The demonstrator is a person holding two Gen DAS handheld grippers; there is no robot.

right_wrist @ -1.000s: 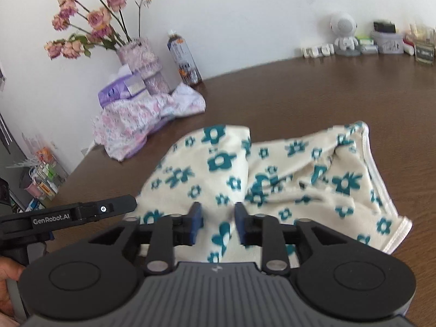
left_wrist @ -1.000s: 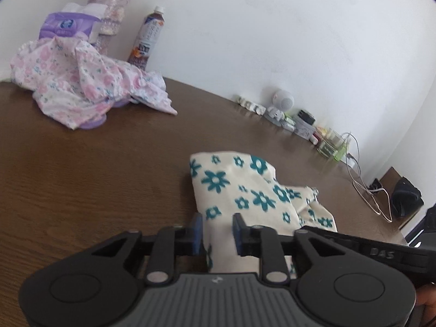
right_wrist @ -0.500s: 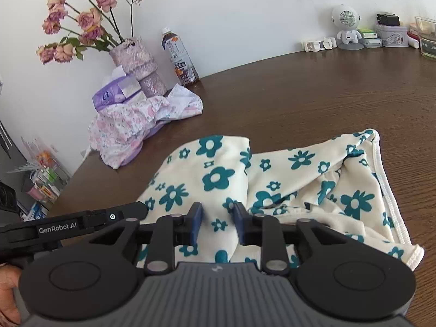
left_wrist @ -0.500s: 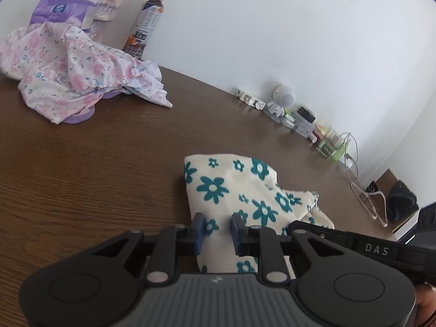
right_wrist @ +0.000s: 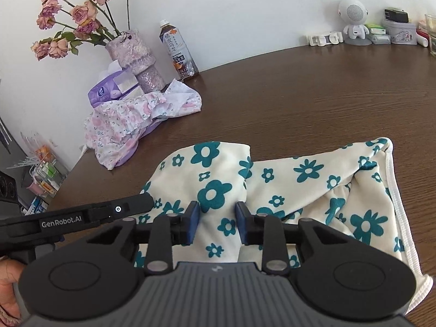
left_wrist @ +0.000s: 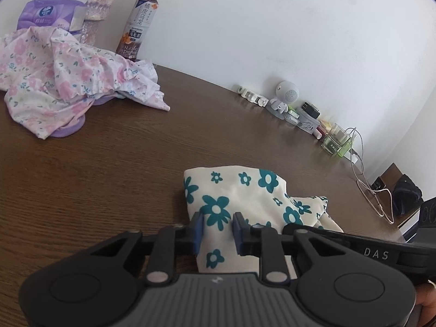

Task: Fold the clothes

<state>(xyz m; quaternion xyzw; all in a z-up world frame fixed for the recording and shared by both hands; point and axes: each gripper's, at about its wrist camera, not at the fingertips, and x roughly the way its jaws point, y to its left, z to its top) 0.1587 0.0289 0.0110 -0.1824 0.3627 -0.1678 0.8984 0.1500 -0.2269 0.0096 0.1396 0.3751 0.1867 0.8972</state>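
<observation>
With both jaws parted and empty, I hover left gripper [left_wrist: 215, 227] and right gripper [right_wrist: 217, 219] over the cream teal-flowered garment [right_wrist: 275, 188], ready to pinch its fold.

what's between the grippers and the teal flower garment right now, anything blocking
Nothing visible. The left gripper and right gripper both hang open directly over the teal-flowered garment. The pink floral clothes lie well away near the wall.

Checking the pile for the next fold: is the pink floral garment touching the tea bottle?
Cannot tell. In the right wrist view the pink floral garment has a corner reaching near the tea bottle, but neither view plainly shows contact or a gap.
</observation>
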